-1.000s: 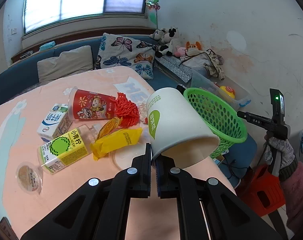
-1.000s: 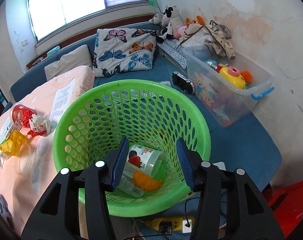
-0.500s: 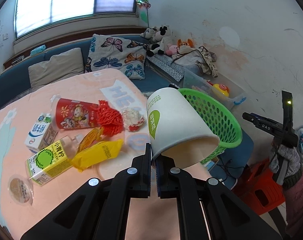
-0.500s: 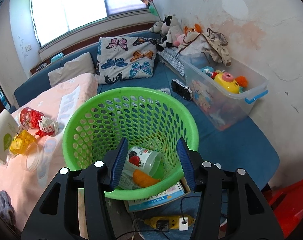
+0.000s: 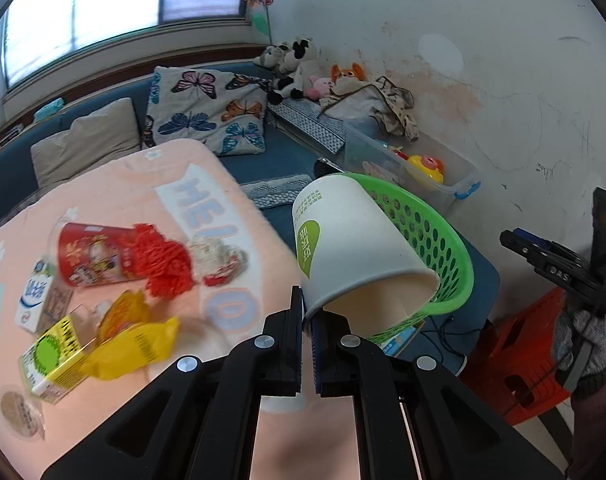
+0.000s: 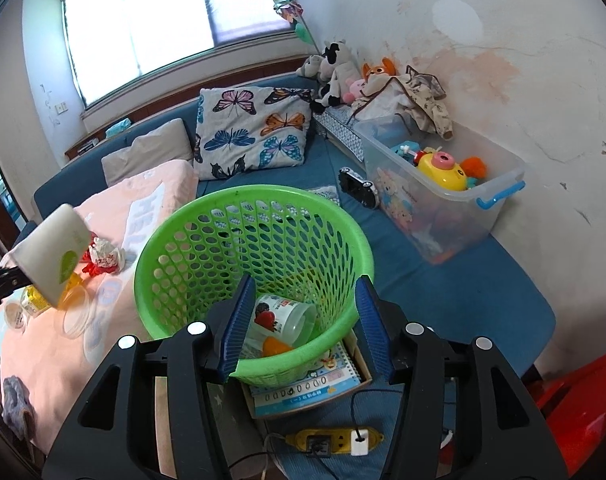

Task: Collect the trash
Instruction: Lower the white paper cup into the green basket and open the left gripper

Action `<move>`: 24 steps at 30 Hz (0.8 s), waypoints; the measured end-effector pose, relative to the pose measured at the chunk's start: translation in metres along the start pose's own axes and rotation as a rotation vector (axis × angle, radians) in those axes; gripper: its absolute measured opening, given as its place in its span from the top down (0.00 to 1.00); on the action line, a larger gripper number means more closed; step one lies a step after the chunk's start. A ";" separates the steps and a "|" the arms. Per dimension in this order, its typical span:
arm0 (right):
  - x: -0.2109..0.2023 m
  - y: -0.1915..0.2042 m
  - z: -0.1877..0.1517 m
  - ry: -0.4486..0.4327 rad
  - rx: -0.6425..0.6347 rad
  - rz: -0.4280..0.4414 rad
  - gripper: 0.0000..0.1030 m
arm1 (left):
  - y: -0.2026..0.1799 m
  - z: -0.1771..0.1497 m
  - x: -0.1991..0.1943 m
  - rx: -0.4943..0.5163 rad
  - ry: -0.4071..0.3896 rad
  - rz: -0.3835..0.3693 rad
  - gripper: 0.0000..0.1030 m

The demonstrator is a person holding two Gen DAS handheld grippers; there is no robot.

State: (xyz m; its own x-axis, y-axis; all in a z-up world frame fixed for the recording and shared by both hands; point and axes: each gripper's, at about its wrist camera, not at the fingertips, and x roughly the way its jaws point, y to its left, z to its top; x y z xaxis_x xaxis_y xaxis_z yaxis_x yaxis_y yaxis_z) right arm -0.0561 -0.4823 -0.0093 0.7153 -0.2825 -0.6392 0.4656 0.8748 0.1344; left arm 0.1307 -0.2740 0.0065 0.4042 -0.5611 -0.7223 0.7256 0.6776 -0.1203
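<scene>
We have the white paper cup (image 5: 355,248) pinched by its rim in our left gripper (image 5: 307,316), near the green basket (image 6: 259,216), which holds two items. Our right gripper (image 6: 303,320) is open, empty. Several wrappers and cartons (image 5: 51,352) remain on the tabletop (image 5: 115,188).

You have one green basket (image 6: 207,248) with two pieces of trash inside: a clear plastic cup (image 6: 283,316) and an orange scrap (image 6: 277,347). One white paper cup (image 5: 355,248) is in your left gripper (image 5: 307,316). On the pink table (image 5: 115,188) you have one red cup (image 5: 91,256), one red mesh wad (image 5: 163,260), one crumpled wrapper (image 5: 215,256), one yellow wrapper (image 5: 135,348), two drink cartons, white (image 5: 35,296) and yellow (image 5: 51,356), and one round lid (image 5: 15,408).
</scene>
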 end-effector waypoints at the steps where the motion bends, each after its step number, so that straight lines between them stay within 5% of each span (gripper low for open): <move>1: -0.002 -0.001 0.000 -0.002 0.002 0.001 0.49 | -0.002 0.002 0.003 0.002 0.004 -0.005 0.96; 24: 0.002 -0.011 -0.009 0.005 0.027 0.072 0.48 | -0.065 0.030 0.089 0.077 0.112 -0.051 0.90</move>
State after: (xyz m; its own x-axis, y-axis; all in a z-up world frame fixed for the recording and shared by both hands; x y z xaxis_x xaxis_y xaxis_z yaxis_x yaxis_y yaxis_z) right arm -0.0643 -0.4889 -0.0189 0.7449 -0.2171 -0.6308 0.4269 0.8817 0.2008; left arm 0.1365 -0.3820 -0.0298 0.3043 -0.5348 -0.7883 0.7860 0.6085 -0.1094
